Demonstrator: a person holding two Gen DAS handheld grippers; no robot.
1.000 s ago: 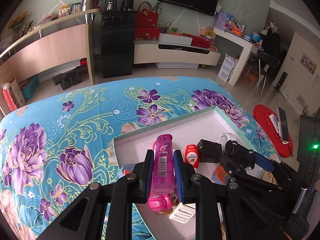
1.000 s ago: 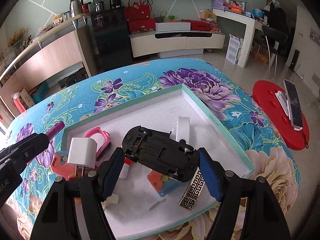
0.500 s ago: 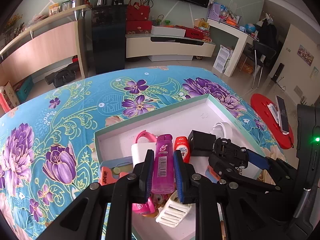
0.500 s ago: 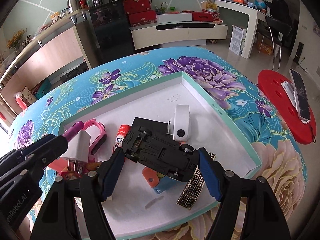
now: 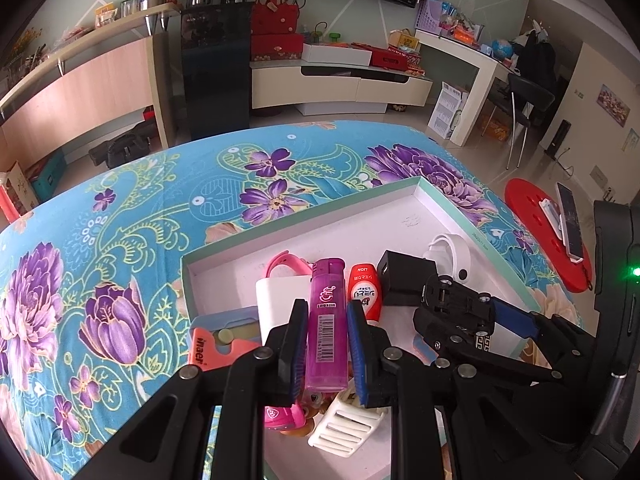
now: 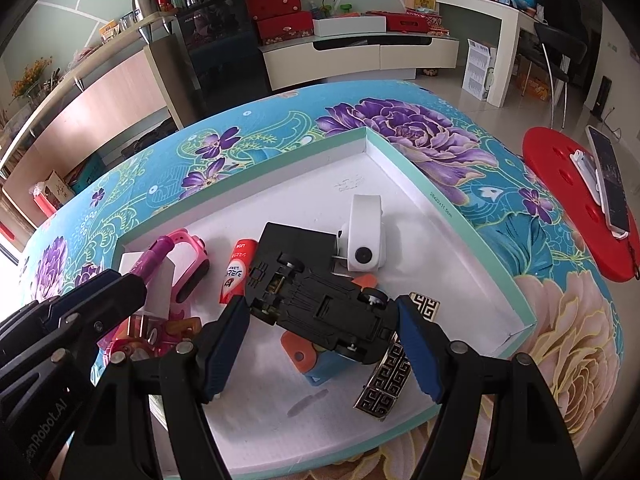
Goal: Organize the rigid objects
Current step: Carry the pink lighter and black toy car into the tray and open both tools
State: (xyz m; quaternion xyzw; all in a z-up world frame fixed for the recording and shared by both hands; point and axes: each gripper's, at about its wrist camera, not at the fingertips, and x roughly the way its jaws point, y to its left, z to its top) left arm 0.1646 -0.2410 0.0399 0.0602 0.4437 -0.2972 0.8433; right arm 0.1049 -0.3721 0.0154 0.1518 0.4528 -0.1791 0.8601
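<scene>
The left tongs [image 5: 326, 344] are clamped tight on a purple lighter [image 5: 326, 320], its barcode facing the camera and its cap end pointing away, held above the near-left part of a shallow white box [image 6: 496, 256] with a mint-green rim. The box sits on a counter covered by a turquoise floral cloth [image 5: 120, 240].

The right tongs [image 6: 320, 328] stand fairly wide, their blue pads pressed against the 2 ends of a black toy car [image 6: 316, 300] that is turned underside up, wheels showing. The car hangs over an orange-and-blue block [image 6: 304, 360] and just beside a black-and-gold patterned piece [image 6: 384, 384].

Inside the box lie a red tube [image 6: 236, 270], a pink watch [image 6: 188, 264], a white charger [image 5: 280, 300], a black cube [image 5: 404, 280] and a white strap-like gadget [image 6: 364, 236]. A white vented clip [image 5: 344, 424] lies under the left tongs. An orange card [image 5: 216, 350] lies at the box's left edge.
</scene>
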